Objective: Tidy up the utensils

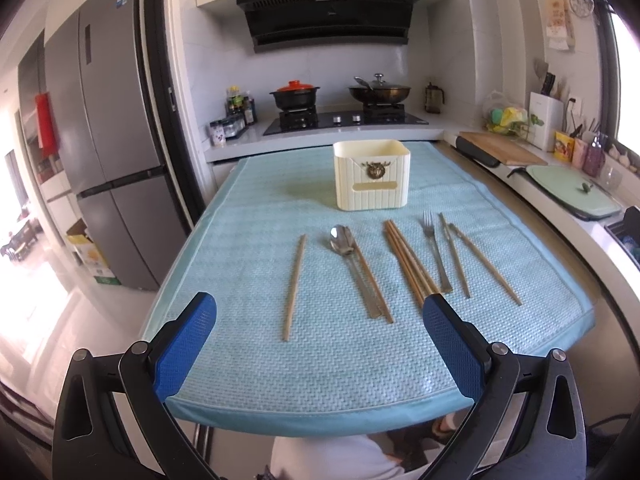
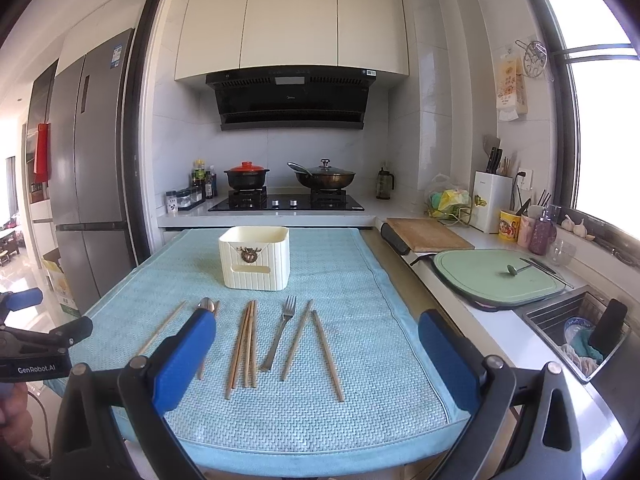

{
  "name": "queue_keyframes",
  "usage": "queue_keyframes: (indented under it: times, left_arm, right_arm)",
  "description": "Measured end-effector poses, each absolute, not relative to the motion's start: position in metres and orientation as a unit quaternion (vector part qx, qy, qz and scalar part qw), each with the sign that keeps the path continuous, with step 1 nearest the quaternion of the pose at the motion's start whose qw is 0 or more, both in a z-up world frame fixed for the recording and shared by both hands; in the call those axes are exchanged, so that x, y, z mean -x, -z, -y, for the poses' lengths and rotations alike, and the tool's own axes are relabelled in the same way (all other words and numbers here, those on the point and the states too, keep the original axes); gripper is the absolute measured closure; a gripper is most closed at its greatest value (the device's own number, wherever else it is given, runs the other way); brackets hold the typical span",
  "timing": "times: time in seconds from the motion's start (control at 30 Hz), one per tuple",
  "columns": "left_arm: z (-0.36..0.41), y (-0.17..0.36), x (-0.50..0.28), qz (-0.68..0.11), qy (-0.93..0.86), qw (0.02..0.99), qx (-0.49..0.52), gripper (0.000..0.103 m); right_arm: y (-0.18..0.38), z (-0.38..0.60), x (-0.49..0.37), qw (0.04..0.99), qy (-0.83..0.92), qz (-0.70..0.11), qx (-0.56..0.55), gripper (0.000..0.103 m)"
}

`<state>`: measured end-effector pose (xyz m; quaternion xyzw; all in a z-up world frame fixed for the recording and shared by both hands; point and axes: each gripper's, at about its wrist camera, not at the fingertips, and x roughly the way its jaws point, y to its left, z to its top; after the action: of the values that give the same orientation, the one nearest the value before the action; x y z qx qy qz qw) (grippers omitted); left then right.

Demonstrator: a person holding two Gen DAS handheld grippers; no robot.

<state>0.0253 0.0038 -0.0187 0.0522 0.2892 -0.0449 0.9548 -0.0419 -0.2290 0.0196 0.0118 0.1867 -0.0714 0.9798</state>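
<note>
A cream ribbed utensil holder (image 1: 372,174) (image 2: 255,257) stands at the back of the light blue mat (image 1: 248,364) (image 2: 360,380). In front of it lie wooden chopsticks: one alone (image 1: 294,286) at the left, a bundle (image 1: 408,264) (image 2: 245,344) in the middle, two more (image 1: 484,262) (image 2: 327,354) at the right. A metal spoon (image 1: 343,240) (image 2: 207,303) and a fork (image 1: 434,250) (image 2: 280,332) lie among them. My left gripper (image 1: 320,308) hangs open above the mat's near edge. My right gripper (image 2: 316,326) is open too, with nothing between its fingers.
A stove with a black pot (image 1: 295,94) and a wok (image 1: 379,91) sits behind the table. A counter on the right holds a wooden board (image 2: 428,234), a green cutting board (image 2: 500,276) and a sink (image 2: 580,332). A fridge (image 1: 100,140) stands at the left.
</note>
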Motion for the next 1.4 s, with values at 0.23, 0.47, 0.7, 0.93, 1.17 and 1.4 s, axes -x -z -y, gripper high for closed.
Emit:
queue_keyframes:
  times: [0.23, 0.47, 0.7, 0.93, 1.17, 1.4]
  left_arm:
    - [-0.017, 0.027, -0.045, -0.282, 0.060, 0.957, -0.038, 0.000]
    - [-0.012, 0.037, -0.065, -0.290, 0.111, 0.950, -0.039, 0.000]
    - [-0.008, 0.060, -0.084, -0.351, 0.121, 0.928, -0.038, 0.000]
    - [-0.038, 0.073, -0.113, -0.372, 0.105, 0.922, -0.006, 0.000]
    - [-0.056, 0.107, -0.186, -0.434, 0.115, 0.893, -0.022, 0.001]
    - [-0.054, 0.140, -0.266, -0.479, 0.126, 0.868, -0.038, 0.010]
  right_arm:
    - [-0.019, 0.236, 0.027, 0.985, 0.049, -0.168, -0.011, 0.000]
    - [0.001, 0.235, -0.001, 0.978, 0.014, -0.206, 0.013, 0.000]
    - [0.037, 0.246, -0.026, 0.957, 0.004, -0.289, -0.020, 0.000]
    - [0.068, 0.279, -0.040, 0.938, 0.040, -0.337, -0.066, 0.000]
    - [0.095, 0.302, -0.068, 0.924, 0.026, -0.376, -0.062, 0.000]
    - [0.118, 0.322, -0.131, 0.905, -0.013, -0.420, -0.071, 0.010]
